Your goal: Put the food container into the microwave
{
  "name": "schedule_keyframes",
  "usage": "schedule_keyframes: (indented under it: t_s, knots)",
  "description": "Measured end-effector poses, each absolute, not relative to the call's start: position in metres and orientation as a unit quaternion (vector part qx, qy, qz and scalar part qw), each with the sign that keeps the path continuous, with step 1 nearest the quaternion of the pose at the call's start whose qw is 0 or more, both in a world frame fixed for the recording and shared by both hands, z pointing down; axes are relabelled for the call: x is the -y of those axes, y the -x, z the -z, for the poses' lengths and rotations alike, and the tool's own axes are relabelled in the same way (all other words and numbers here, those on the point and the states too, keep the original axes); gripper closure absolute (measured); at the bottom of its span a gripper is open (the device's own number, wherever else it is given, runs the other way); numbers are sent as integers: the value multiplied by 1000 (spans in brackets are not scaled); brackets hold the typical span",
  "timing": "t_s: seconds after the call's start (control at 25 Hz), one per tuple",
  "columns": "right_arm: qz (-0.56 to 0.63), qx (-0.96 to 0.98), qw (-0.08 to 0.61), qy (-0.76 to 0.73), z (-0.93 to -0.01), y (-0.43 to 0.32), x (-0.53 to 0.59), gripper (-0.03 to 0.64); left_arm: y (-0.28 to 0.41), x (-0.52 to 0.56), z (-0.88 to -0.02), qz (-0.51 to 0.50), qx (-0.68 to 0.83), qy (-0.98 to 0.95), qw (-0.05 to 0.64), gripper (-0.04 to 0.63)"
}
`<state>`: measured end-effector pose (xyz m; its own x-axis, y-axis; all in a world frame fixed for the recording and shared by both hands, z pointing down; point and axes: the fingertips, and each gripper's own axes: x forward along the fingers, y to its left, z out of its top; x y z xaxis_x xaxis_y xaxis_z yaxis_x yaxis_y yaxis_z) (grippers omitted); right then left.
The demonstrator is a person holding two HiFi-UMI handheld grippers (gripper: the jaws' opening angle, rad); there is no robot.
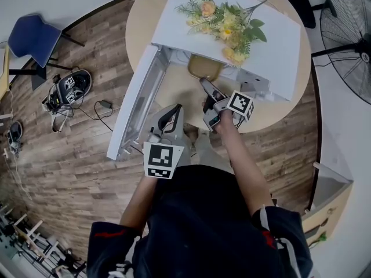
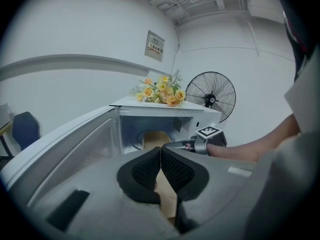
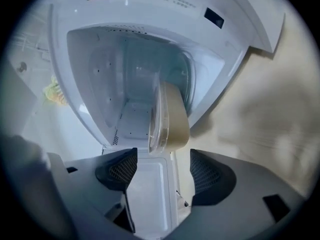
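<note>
Both jaws of right hand-held gripper stand wide apart, I see nothing between pads. Food container sits just ahead of them, at front of open microwave cavity, on tabletop. Left hand-held gripper has jaws pressed together, empty, beside open door.

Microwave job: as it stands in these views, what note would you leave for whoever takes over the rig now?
Left gripper: shut, empty, held back from the microwave.
Right gripper: open, empty, just in front of the food container, pads clear of it.
Food container: inside the microwave's cavity, near the front. Door stands wide open.
Done: container placed and let go.
Left: draw the right gripper clear; perhaps nudge the container deeper if the door is to be shut.
</note>
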<state>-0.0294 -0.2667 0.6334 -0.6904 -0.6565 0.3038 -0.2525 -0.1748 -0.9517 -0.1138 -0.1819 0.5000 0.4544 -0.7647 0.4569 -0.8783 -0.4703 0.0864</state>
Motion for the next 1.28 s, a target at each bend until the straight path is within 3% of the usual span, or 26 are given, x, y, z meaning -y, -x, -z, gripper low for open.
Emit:
schedule_keyframes:
  t_s: [0.2,0.32,0.44,0.6,0.96,1.28]
  knots:
    - [643,-664,91,370,-630,34,250,326,117,182,-499,-179,494,-837,156,577]
    - [615,-690,58,377,-625,39,246,440,117,181,-498,-178,495,-836,156,578]
    - [577,-719,25,386,-619,45,246,499,118,181,-498,-178,496,-836,155,577]
    - [476,-771,-69,417,-616,51,253,590,122,181,-498,-179,499,-834,156,577]
    - [389,-794,-155,441,-626,52,267,606,130,182,-504,-184,505,-827,163,577]
    - [366,-795,-168,453,-629,43,289,606,132,185,-508,-185,510,-824,164,578]
